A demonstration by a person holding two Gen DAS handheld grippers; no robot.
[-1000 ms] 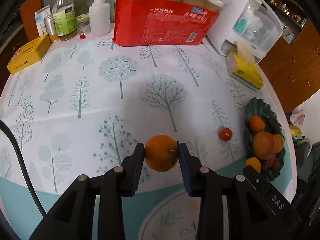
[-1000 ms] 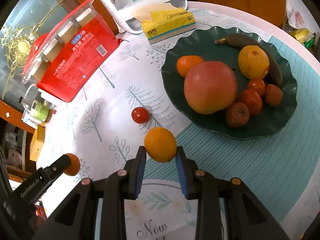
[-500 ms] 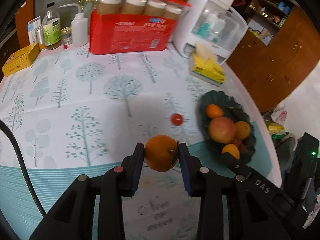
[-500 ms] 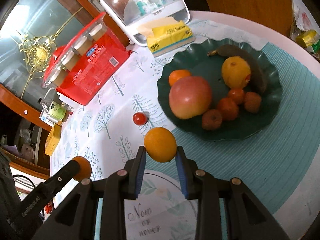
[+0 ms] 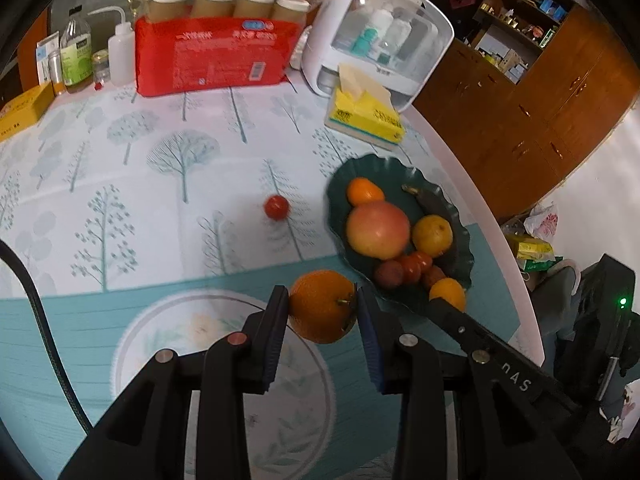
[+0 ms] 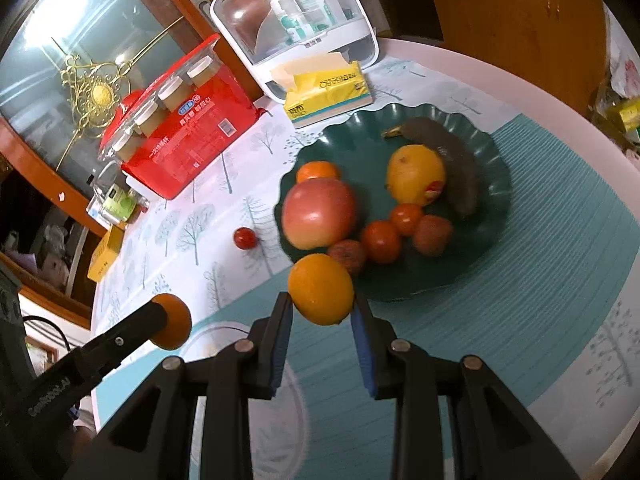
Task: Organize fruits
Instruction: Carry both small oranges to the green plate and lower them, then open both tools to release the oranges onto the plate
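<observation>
My left gripper (image 5: 322,308) is shut on an orange with a stem (image 5: 322,306), held above the table just left of the dark green plate (image 5: 460,216). My right gripper (image 6: 322,308) is shut on a second orange (image 6: 321,289), held over the plate's near rim (image 6: 496,152). The plate holds an apple (image 6: 318,212), a yellow citrus (image 6: 416,174), a dark banana (image 6: 452,160), a mandarin and several small red fruits. A cherry tomato (image 6: 245,238) lies on the cloth left of the plate; it also shows in the left wrist view (image 5: 276,207).
A yellow tissue pack (image 5: 366,114), a white storage box (image 5: 376,36) and a red pack of paper cups (image 5: 212,48) stand at the back. Bottles (image 5: 76,60) and a yellow box (image 5: 24,114) are at the back left. The round table's edge (image 5: 500,224) runs just right of the plate.
Both grippers have moved toward the green plate with their oranges. The plate now looks larger and nearer in both views.
</observation>
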